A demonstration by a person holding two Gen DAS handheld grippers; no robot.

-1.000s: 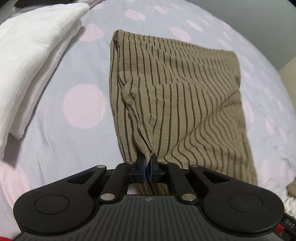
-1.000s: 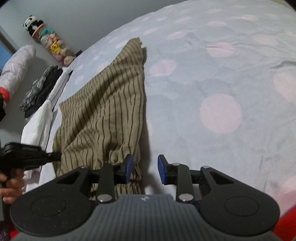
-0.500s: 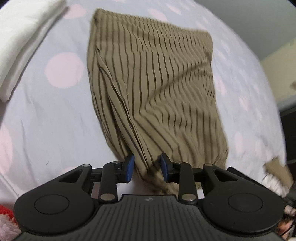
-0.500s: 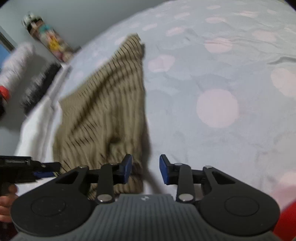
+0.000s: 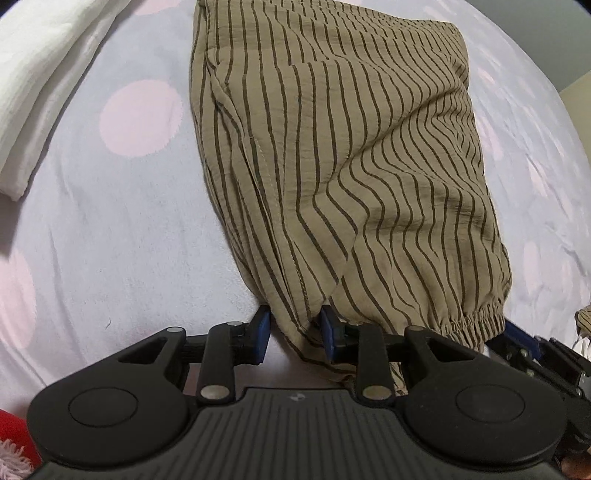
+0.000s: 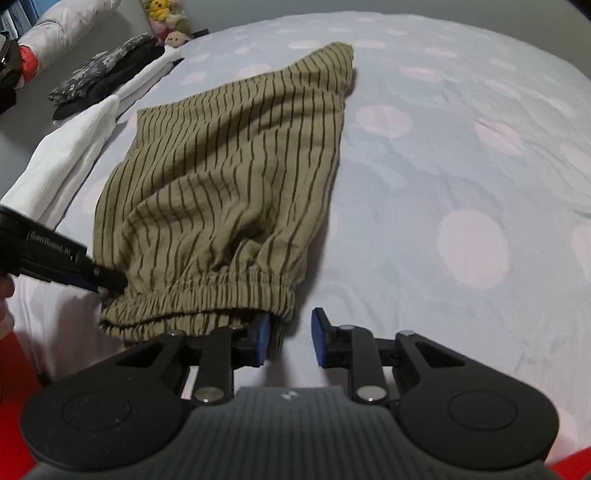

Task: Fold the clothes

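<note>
Left gripper (image 5: 295,334), nearest the lens: jaws parted, a bunched corner of the striped garment (image 5: 351,155) hanging between the blue pads (image 5: 263,328) but not pinched. Right gripper (image 6: 290,341) likewise spread; the elastic waistband (image 6: 207,291) lies just over its left pad, gap between the pads bare. Neither tool grips anything. Beyond the tools, the tan, dark-striped garment lies on the bedsheet (image 6: 461,166), pale blue with pink dots, already doubled over into a rough rectangle, gathered waistband at the near edge, far corner (image 6: 341,51) tapering away. Cloth is rumpled toward the near side, with a loose flap along the left edge in the left wrist view. Step in hand, by my reading: a fold just laid down and let go, hold being reset. Next move likely calls for closing both tools on the two near waistband corners, evenly, so all layers lift together for another fold away from the person; thin slippery layers could separate. Farther left, a folded white cloth (image 5: 40,81); beyond it a dark folded pile (image 6: 107,74); plush toys (image 6: 170,22) at the wall.
</note>
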